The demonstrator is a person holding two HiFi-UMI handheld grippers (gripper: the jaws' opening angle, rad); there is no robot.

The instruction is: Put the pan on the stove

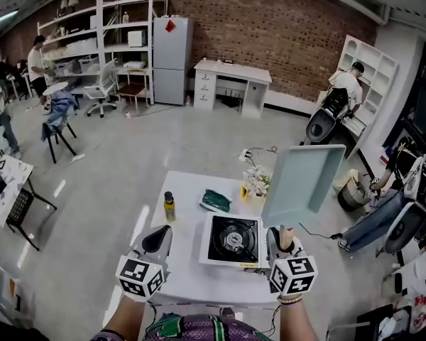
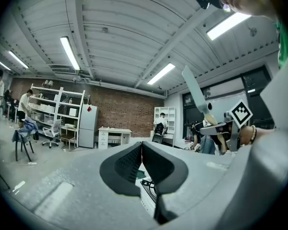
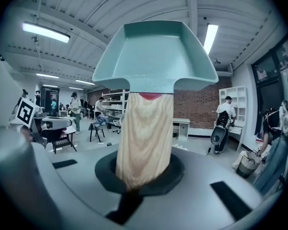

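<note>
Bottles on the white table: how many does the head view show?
1. The bottle stands near the left edge of the white table, left of the green cloth. The raised pan hides the far right corner; another may be there.

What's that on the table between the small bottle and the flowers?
A dark green bundle, perhaps a cloth, lies between the bottle and the flowers; the head view shows it.

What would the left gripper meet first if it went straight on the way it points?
Probably the small yellow bottle on the white table, just ahead of the left gripper; depth is unclear, so it might pass beside it.
</note>
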